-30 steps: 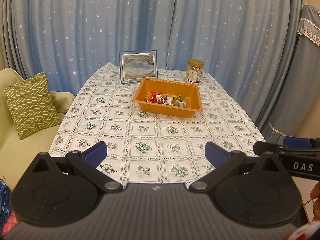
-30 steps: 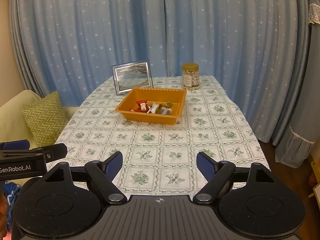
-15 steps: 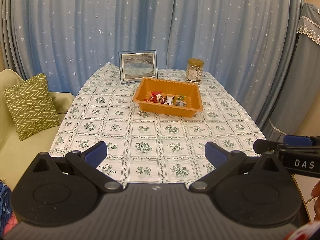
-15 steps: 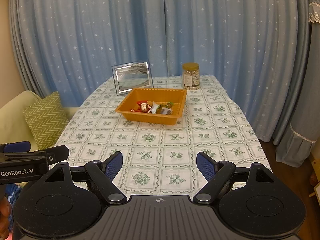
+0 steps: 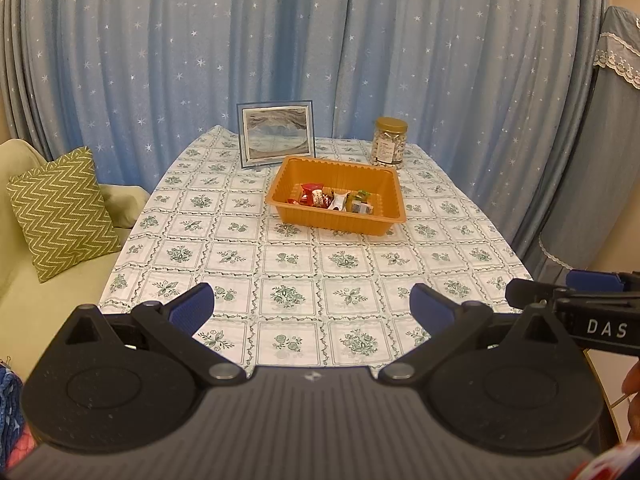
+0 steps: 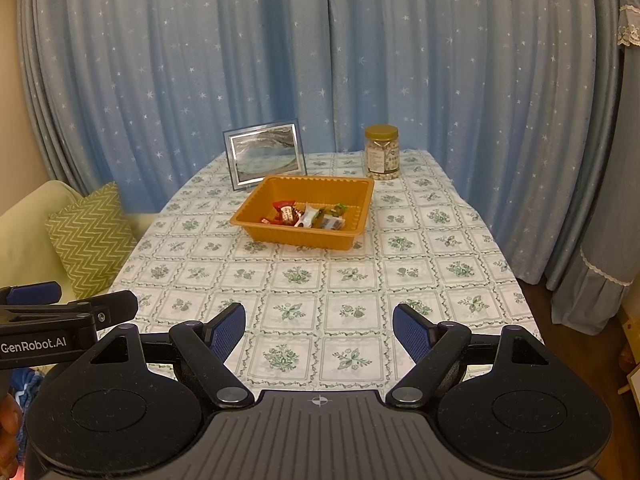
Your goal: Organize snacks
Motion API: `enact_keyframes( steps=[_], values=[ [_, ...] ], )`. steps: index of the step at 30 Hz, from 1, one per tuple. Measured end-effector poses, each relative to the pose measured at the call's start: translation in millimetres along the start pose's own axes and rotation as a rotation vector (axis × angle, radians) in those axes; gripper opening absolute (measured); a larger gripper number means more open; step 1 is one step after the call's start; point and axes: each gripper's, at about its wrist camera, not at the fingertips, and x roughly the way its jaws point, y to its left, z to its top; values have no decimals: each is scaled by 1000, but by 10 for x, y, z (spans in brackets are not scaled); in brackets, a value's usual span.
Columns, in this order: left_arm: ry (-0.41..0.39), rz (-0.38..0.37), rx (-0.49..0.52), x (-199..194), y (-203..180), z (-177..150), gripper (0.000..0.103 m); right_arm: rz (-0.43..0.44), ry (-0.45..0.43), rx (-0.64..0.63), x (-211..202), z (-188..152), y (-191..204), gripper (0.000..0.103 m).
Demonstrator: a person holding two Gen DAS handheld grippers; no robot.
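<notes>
Nothing has moved since the earlier frame. Both the left gripper [image 5: 311, 307] and right gripper [image 6: 318, 327] hover spread and empty. Wrapped snacks [image 6: 307, 213] already lie in the orange tray [image 6: 297, 238] at twelve o'clock; the jar [image 6: 381, 153], at one o'clock, looks untouched.

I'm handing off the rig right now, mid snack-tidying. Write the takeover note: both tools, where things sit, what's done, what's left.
Left tool: open, empty, above the near table edge.
Right tool: open, empty, beside the left one.
Orange tray: mid-table, holding a small pile of wrapped snacks.
Gold-lidded jar: upright at the far end, lid on, behind the tray, to the right of the picture frame.
Done: no loose snacks visible on the tablecloth.
Left: probably nothing, unless the jar or the pile needs sorting. Neither tool is near the tray.
</notes>
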Motion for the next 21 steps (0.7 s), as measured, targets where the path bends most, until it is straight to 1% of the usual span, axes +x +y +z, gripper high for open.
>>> enact_keyframes(
  steps=[21],
  values=[
    [6,-3,4,21,0,-13,103,2,2,3,10,-8,0,81]
  ],
)
